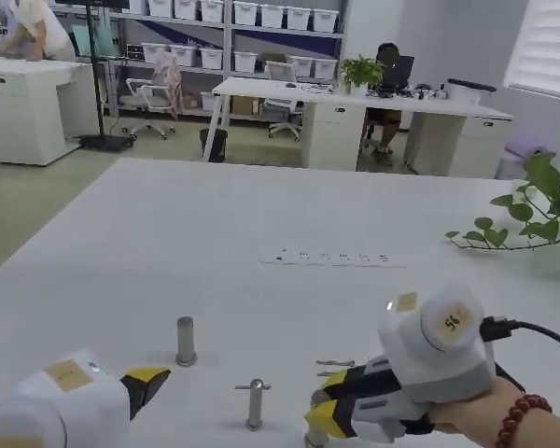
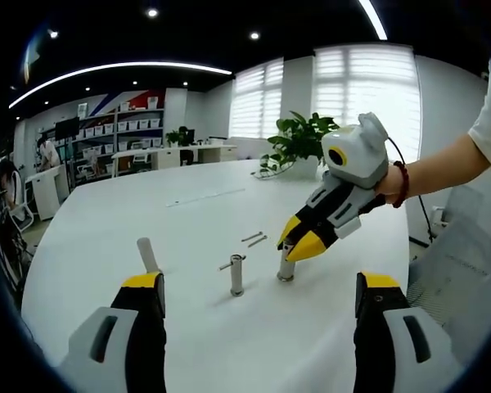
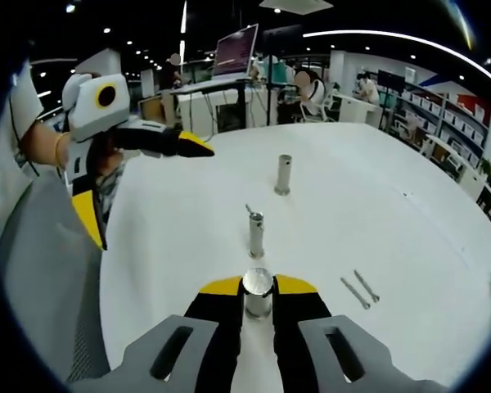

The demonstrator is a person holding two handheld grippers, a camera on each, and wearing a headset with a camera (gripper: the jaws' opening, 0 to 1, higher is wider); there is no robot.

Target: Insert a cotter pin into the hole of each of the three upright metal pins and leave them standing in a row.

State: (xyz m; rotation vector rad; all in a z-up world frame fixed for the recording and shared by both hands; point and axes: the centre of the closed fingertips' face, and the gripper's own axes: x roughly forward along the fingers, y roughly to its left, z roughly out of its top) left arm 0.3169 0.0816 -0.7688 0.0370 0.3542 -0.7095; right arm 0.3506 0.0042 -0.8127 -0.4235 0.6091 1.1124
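Three upright metal pins stand in a row on the white table (image 1: 261, 215). The left pin (image 1: 185, 341) is bare. A cotter pin crosses the top of the middle pin (image 1: 253, 403). My right gripper (image 1: 319, 406) is shut on the right pin (image 3: 258, 295), its yellow-tipped jaws clamped on either side of it. Two loose cotter pins (image 1: 334, 368) lie just behind that gripper. My left gripper (image 2: 260, 286) is open and holds nothing; it hovers near the front edge, short of the left pin (image 2: 147, 254).
A flush power strip (image 1: 341, 259) sits mid-table. A leafy plant (image 1: 541, 210) trails over the right edge. Office desks, chairs and shelves stand beyond the table's far edge.
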